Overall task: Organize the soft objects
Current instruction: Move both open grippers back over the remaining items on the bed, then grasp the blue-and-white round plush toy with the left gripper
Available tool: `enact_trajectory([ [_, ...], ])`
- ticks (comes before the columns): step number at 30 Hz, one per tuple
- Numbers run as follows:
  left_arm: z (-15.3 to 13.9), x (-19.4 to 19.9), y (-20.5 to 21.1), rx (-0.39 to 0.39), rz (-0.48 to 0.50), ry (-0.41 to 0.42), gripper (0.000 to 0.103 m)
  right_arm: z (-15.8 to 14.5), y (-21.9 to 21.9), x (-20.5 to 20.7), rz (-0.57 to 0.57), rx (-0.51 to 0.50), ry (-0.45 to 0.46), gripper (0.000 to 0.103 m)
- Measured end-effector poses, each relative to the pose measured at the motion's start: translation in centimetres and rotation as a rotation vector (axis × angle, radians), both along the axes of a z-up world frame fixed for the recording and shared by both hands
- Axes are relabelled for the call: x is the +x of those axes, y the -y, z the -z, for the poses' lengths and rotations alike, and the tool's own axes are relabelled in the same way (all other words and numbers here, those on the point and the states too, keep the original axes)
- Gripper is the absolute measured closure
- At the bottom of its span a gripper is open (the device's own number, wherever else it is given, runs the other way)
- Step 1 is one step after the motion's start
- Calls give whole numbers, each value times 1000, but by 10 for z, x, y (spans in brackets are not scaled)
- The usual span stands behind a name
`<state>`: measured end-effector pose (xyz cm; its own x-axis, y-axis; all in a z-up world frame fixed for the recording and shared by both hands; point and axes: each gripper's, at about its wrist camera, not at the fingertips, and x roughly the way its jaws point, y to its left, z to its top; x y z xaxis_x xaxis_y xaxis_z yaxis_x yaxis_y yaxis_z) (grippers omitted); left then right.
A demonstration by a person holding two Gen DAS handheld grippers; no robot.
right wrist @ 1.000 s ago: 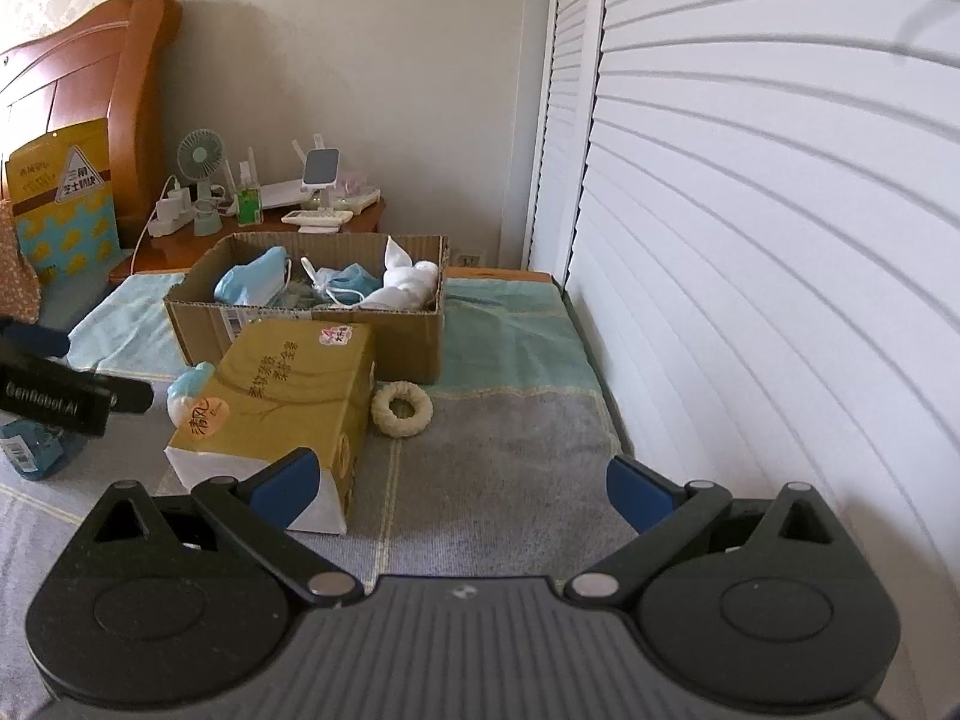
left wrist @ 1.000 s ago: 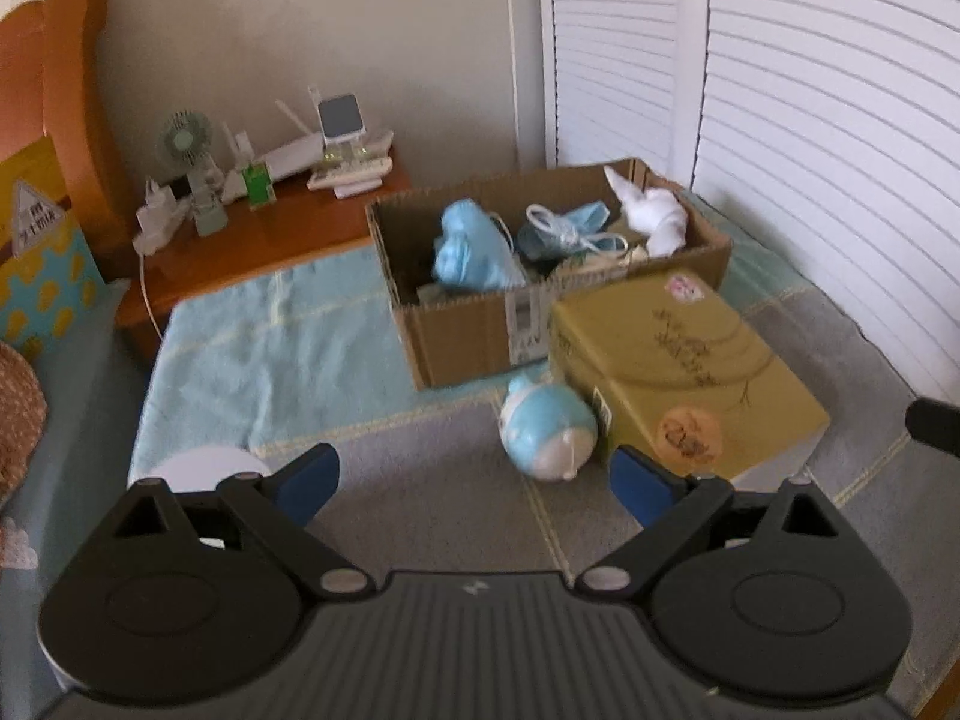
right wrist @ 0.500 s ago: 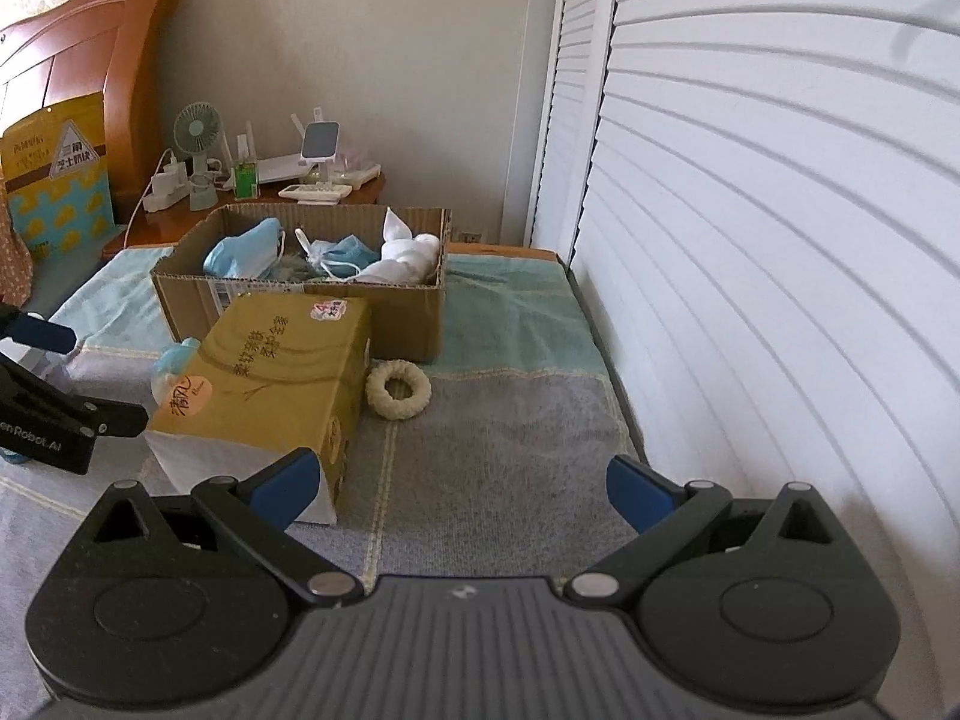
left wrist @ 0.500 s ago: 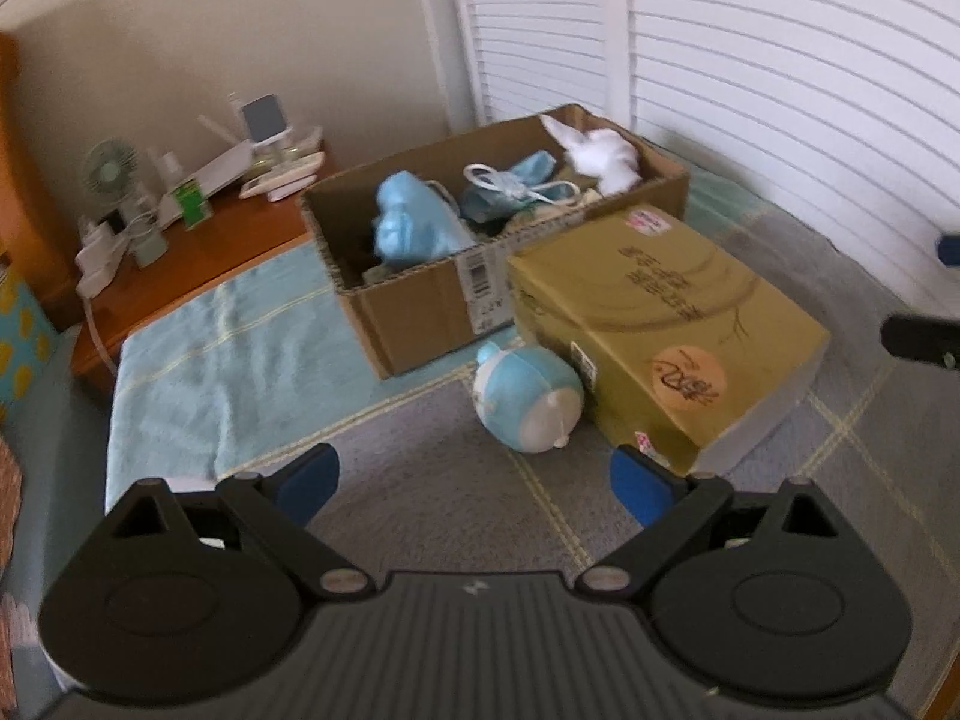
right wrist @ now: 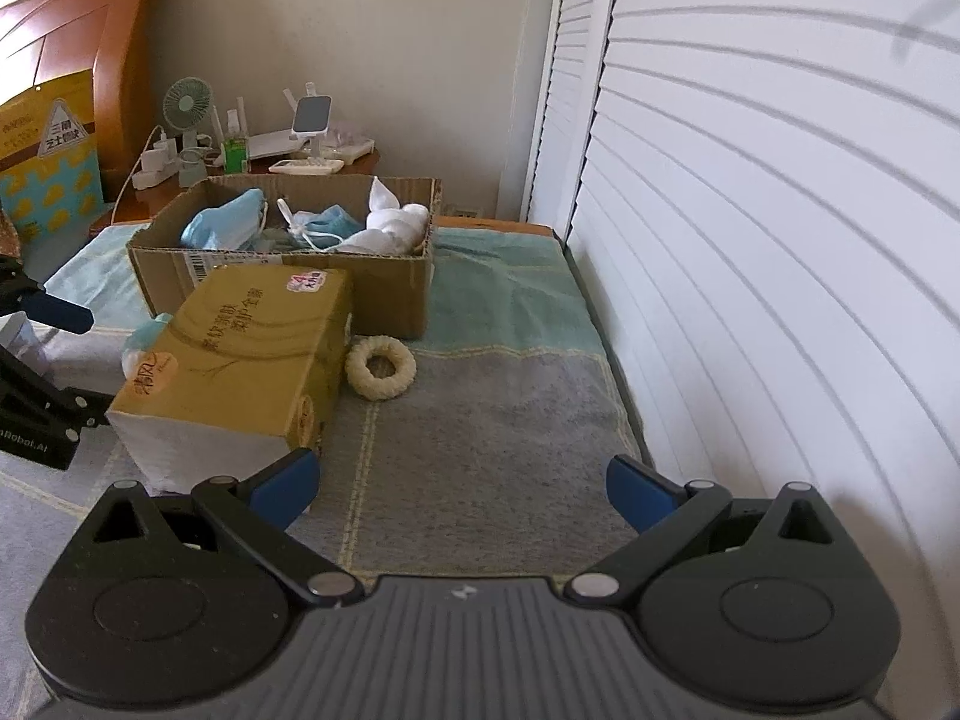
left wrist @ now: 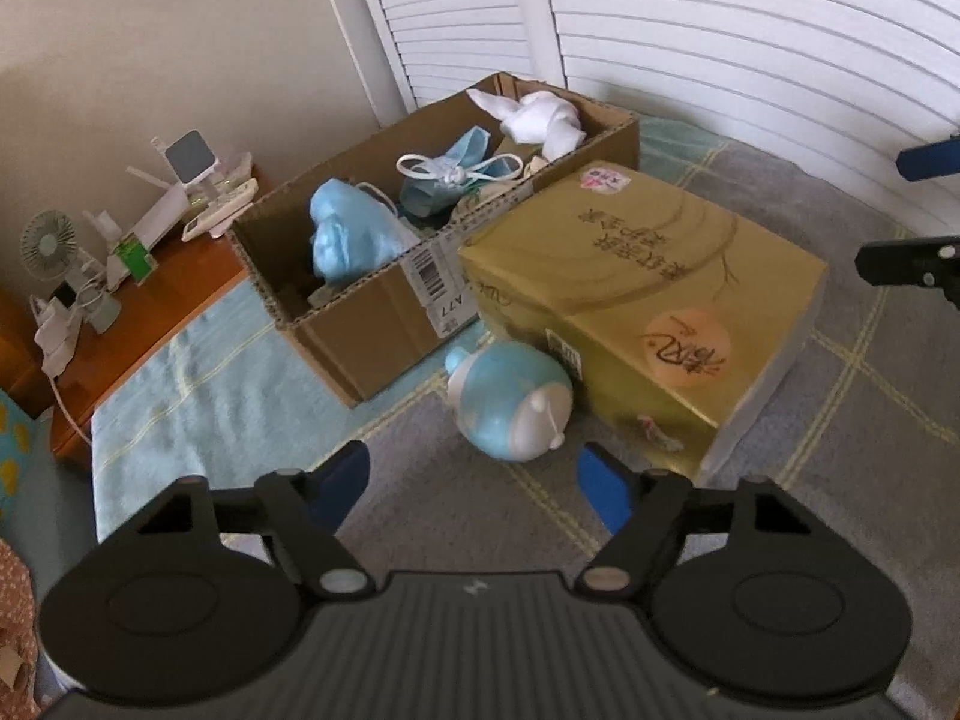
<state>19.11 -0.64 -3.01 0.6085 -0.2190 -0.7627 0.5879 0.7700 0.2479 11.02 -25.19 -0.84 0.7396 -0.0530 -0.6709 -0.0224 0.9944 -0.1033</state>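
Note:
A blue and white round plush toy (left wrist: 513,405) lies on the grey blanket against the gold tissue pack (left wrist: 648,306). My left gripper (left wrist: 474,486) hovers just short of the toy, its jaws closing with nothing between them. Behind stands an open cardboard box (left wrist: 372,324) holding blue face masks (left wrist: 348,240) and a white cloth (left wrist: 543,117). In the right wrist view a cream fluffy ring (right wrist: 380,369) lies between the tissue pack (right wrist: 240,360) and the box (right wrist: 390,294). My right gripper (right wrist: 462,489) stands open over bare blanket, well short of the ring.
White louvred doors (right wrist: 750,210) close off the right side. A wooden bedside table (left wrist: 120,318) with a small fan (right wrist: 186,105), chargers and a phone stand sits behind the box. A wooden headboard (right wrist: 90,30) and yellow-blue bag (right wrist: 48,168) are at left.
The left gripper rolled and came closer to the plush toy, and its jaws narrowed. The right gripper edged forward slightly, jaws unchanged.

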Motion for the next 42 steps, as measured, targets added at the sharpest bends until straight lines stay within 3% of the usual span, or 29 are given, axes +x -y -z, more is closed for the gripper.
enact_trajectory([
  [11, 4, 12, 2, -27, 44, -14, 42, 6, -1, 7, -5, 3, -15, 0],
  [18, 5, 15, 2, -60, 86, -33, 58, 6, -2, 8, -13, 4, -21, 0],
  [30, -4, 7, -7, -92, 62, -63, 60, 6, -3, 7, -29, 2, -22, 0],
  [35, 1, 2, -13, -92, 45, -86, 56, 7, -3, 7, -29, 9, -19, 0],
  [36, 2, 2, -13, -93, 38, -91, 51, 7, -3, 7, -29, 12, -19, 0],
  [39, 3, 1, -14, -92, 18, -76, 15, 6, -4, 5, -33, 17, -17, 0],
  [42, -2, -2, -16, -112, 29, -51, 12, 4, -6, 4, -40, 7, -11, 0],
])
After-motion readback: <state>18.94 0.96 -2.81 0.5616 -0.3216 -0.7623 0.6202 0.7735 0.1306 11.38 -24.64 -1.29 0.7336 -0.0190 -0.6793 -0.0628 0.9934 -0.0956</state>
